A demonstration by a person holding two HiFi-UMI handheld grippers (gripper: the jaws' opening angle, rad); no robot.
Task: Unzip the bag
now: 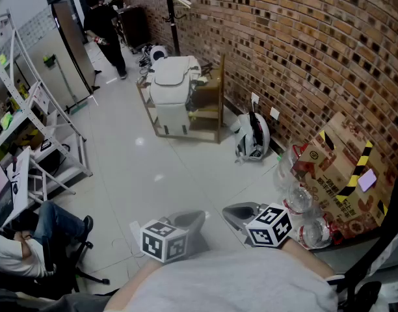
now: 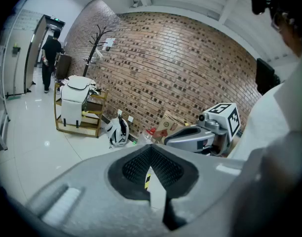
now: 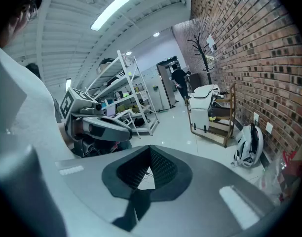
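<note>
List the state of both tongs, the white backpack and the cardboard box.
Left tongs: shut, empty.
Right tongs: shut, empty.
White backpack: standing on the floor against the brick wall, untouched; zip too small to tell.
Cardboard box: leaning on the brick wall.

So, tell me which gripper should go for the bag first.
Right, tentatively: the right gripper is nearer the bag; the left gripper sits farther. Both are shut and far off.

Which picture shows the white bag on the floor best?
The right gripper view: the bag is biggest there, whole, beside the brick wall. The head view shows the bag from above, smaller. The left gripper view shows it tiny.
</note>
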